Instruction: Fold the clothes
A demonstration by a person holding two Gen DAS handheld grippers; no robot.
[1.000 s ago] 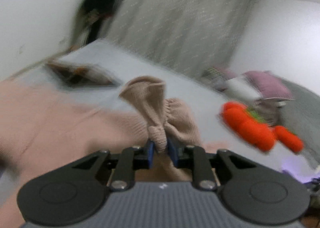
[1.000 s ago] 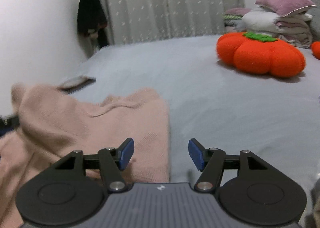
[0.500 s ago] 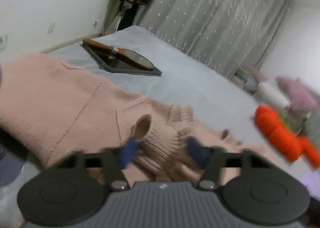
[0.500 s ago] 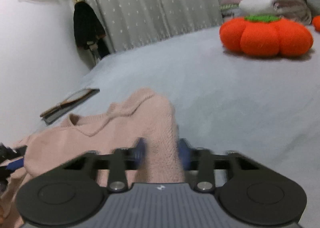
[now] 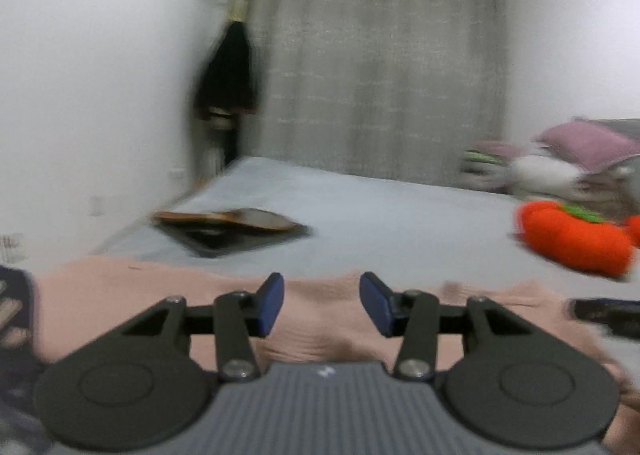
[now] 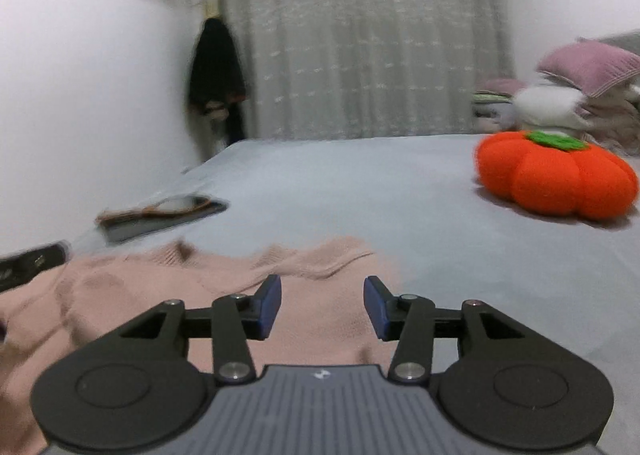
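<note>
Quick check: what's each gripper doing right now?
Left gripper: jaws opening, nothing held, above the pink sweater.
Right gripper: jaws opening, nothing held, over the same sweater.

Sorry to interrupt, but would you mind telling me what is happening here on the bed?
A person is folding a pink knit sweater on a grey bed, with a claw in each hand. The left claw and the right claw are both opening above the sweater, with nothing pinched between their pads. The sweater lies flat on the bed. An orange pumpkin cushion sits farther off.
</note>
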